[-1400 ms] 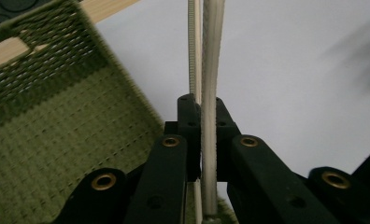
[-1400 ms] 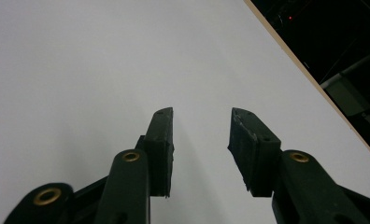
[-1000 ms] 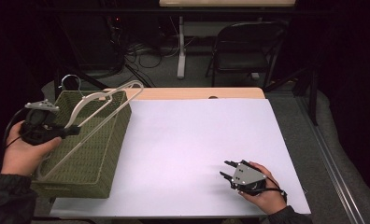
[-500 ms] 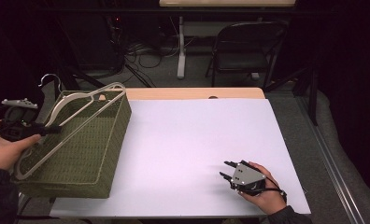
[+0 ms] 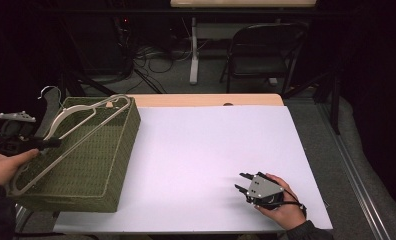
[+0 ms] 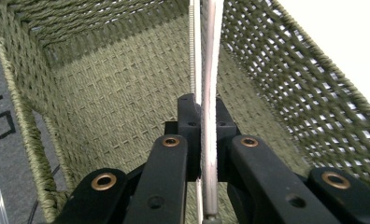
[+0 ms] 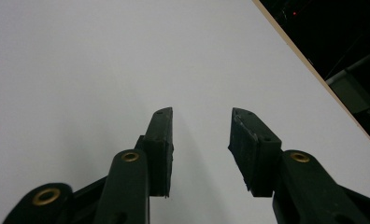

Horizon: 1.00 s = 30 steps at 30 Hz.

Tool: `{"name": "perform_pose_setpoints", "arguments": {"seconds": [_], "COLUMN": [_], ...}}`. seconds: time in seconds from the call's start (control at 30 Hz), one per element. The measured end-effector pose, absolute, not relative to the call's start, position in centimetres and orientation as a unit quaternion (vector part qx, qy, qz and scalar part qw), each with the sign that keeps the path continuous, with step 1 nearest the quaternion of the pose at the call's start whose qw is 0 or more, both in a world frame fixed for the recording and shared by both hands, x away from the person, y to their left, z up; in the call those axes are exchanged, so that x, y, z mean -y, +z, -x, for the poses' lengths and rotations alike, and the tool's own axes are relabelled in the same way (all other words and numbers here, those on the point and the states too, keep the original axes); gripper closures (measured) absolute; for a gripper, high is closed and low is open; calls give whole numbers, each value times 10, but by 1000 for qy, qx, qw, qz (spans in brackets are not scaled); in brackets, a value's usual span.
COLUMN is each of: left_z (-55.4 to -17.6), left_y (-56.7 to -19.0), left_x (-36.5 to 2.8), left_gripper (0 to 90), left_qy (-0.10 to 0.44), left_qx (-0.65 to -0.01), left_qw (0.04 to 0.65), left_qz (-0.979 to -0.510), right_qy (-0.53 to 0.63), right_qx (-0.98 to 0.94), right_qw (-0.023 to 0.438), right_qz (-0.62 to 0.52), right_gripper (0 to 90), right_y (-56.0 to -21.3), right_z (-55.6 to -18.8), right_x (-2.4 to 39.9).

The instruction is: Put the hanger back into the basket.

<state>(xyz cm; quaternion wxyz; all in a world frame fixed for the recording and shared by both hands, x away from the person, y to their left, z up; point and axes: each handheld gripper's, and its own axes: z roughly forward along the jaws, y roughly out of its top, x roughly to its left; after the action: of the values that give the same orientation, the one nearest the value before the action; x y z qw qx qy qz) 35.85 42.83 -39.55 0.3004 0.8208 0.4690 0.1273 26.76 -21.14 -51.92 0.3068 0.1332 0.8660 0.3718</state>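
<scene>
Beneath the left tool (image 5: 46, 143) sits the green woven basket (image 5: 113, 165), at the left end of the white surface (image 5: 211, 150). A pale clothes hanger (image 5: 81, 122) lies slanted across the basket's open top, its long axis running from the tool away toward the far rim, hook past the edge. That tool is clamped on the hanger's rod (image 6: 210, 140). Well apart to the right, the right tool (image 5: 242, 182) rests with jaws apart, holding nothing.
</scene>
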Motion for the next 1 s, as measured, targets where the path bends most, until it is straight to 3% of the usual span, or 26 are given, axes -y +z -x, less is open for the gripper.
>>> {"name": "perform_pose_setpoints", "arguments": {"seconds": [0.47, 1.0], "left_z": [-376, -373], "left_y": [-421, -467], "left_x": [-420, -432], "left_gripper": [871, 871], "left_qy": [125, 109], "left_qx": [-443, -458], "left_qw": [282, 296], "left_qz": [-842, -831], "right_qy": [369, 370], "right_qx": [-868, -868], "right_qw": [301, 300], "right_qz": [-141, -142], "right_gripper": [595, 595], "right_y": [-522, -524], "right_z": [-268, -270], "right_x": [216, 213]}}
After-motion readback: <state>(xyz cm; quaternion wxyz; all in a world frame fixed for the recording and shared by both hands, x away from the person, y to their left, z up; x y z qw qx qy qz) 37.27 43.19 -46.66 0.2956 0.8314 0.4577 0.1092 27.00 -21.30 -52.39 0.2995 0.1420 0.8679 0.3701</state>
